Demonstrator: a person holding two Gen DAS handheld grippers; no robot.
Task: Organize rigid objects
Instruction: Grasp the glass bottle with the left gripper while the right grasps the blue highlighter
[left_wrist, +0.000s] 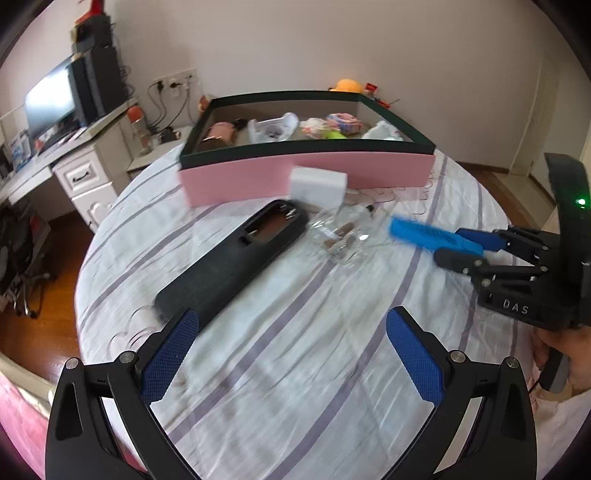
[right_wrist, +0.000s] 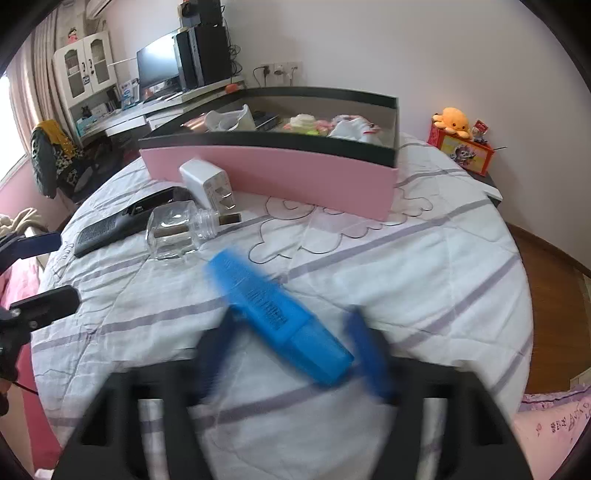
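Bedspread (right_wrist: 369, 258), white with lilac stripes, carries four loose things in front of one long pink box with a dark rim (right_wrist: 280, 173): one black remote control with its battery bay open (left_wrist: 229, 266), one clear glass jar lying on its side (right_wrist: 177, 229), one white plug adapter (right_wrist: 207, 181) resting against the box's front wall, and one bright blue plastic comb (right_wrist: 280, 317). The right gripper (right_wrist: 295, 347) has the comb's handle between its blue pads, though blur leaves it unclear whether they press on it. The left gripper (left_wrist: 291, 350) stands spread wide over bare cloth, the remote's near end just beside its left pad. Only the left view shows the right tool's black body and the hand (left_wrist: 569, 354) under it; only the right view shows an orange plush octopus (right_wrist: 452, 120) on a red box beyond the bed. A desk with a dark monitor (left_wrist: 51, 103) stands behind.
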